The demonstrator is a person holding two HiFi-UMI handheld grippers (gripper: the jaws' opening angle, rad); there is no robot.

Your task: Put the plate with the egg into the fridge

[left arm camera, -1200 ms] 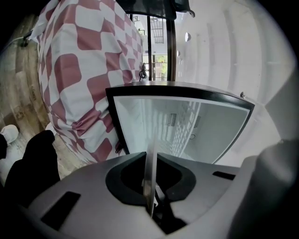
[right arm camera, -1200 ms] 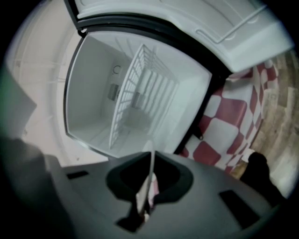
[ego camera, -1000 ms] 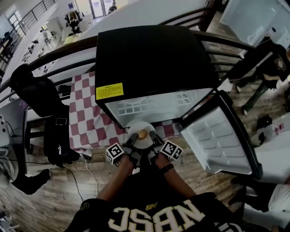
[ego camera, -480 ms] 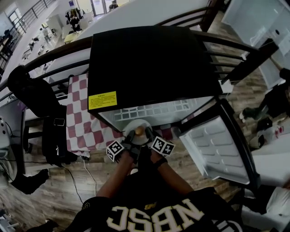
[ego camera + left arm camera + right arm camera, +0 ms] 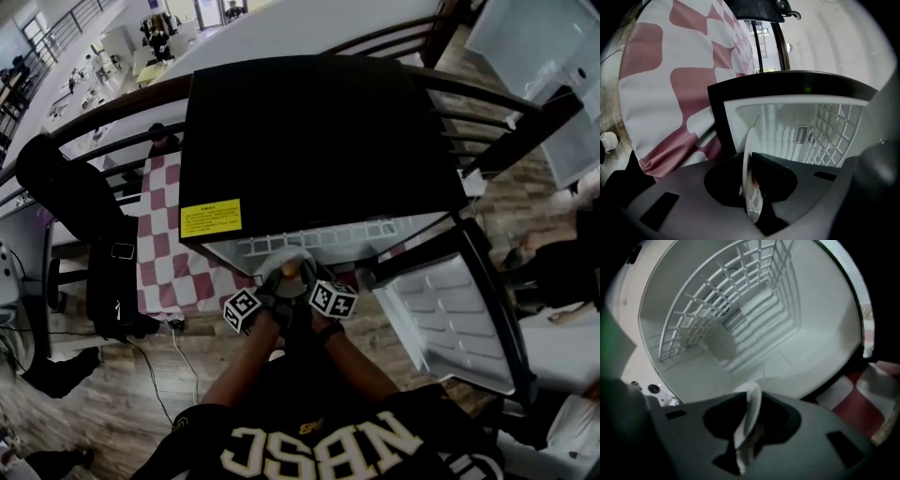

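The white plate (image 5: 281,258) with the brown egg (image 5: 291,271) sits at the mouth of the open black fridge (image 5: 319,131), half under its top edge. Both grippers flank it from the near side. My left gripper (image 5: 274,281) has the plate's rim (image 5: 751,159) edge-on between its jaws, against the inner pad, and the jaws are opening. My right gripper (image 5: 306,278) is opening too. The rim (image 5: 750,413) stands loose between its jaws, with a dark gap on each side. The white fridge floor (image 5: 787,357) lies just beyond.
The fridge door (image 5: 450,319) hangs open to the right. A wire shelf (image 5: 708,296) spans the upper part of the fridge's inside. A pink and white checkered cloth (image 5: 173,253) drapes the table left of the fridge. A black bag (image 5: 117,281) stands on the wooden floor at left.
The plate and both grippers have moved forward into the fridge opening, so more of the plate is under the top edge. The two marker cubes have drawn closer together.
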